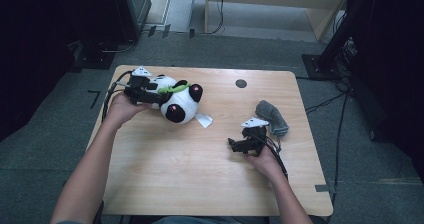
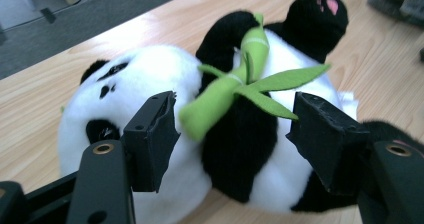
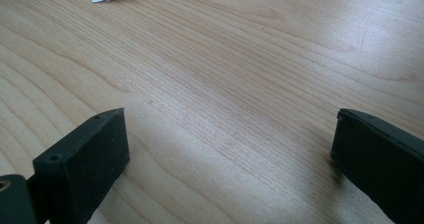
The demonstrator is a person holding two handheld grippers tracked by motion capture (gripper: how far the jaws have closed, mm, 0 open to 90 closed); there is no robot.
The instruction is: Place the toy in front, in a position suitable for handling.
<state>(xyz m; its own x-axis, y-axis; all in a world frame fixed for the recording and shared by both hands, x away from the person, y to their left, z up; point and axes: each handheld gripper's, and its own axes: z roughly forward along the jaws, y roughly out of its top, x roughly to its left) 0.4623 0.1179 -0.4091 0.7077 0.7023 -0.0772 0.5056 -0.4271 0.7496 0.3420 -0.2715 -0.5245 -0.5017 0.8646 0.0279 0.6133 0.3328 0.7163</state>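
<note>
A black-and-white plush panda [image 1: 177,101] lies on its back at the table's far left, a green felt bamboo sprig [image 1: 175,89] across its chest. My left gripper [image 1: 155,95] reaches in from the panda's left. In the left gripper view its jaws straddle the bamboo sprig [image 2: 220,96] over the panda [image 2: 150,74], with my left gripper [image 2: 232,119] open and a gap showing on each side of the stalk. My right gripper [image 1: 233,144] rests low on the table at the right, and in its own view my right gripper [image 3: 230,134] stands wide open over bare wood.
A crumpled grey cloth [image 1: 272,116] lies just beyond the right hand. The panda's white tag [image 1: 203,120] sticks out toward the table's middle. A round cable hole [image 1: 241,83] sits near the far edge. The wooden table [image 1: 200,184] has rounded corners.
</note>
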